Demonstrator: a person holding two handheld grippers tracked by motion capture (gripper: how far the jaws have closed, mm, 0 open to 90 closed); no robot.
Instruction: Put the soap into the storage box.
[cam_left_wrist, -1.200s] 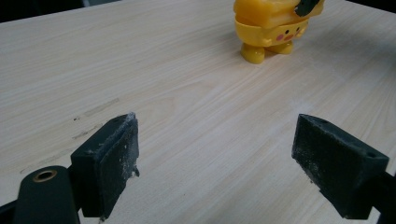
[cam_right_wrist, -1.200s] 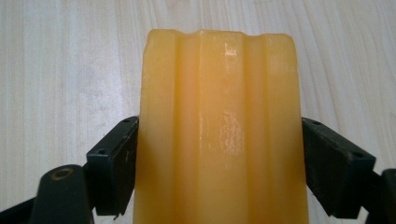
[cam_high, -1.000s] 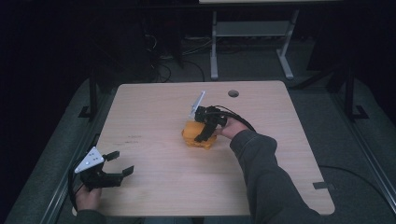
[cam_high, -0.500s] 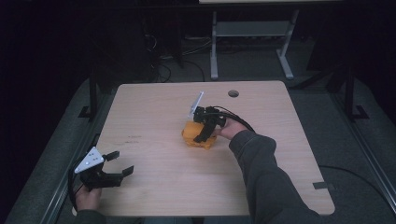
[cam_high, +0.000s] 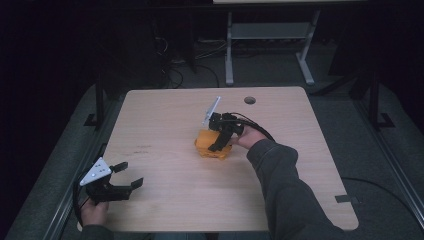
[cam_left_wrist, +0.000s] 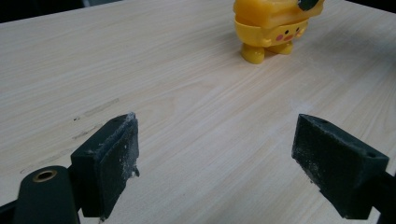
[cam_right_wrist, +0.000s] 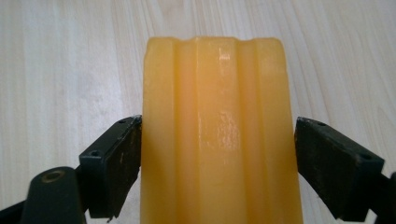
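The right claw (cam_high: 218, 142) sits at the centre of the high view, its jaws set around a ridged yellow plastic toy figure (cam_right_wrist: 219, 135), one pad touching its side, the other just beside it. That toy stands mid-desk on the pale wooden desk (cam_high: 165, 115). The left claw (cam_high: 131, 176), lower left, gapes wide and empty.

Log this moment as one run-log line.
right gripper: jaws around yellow toy, grip unclear | left gripper: open, near table edge
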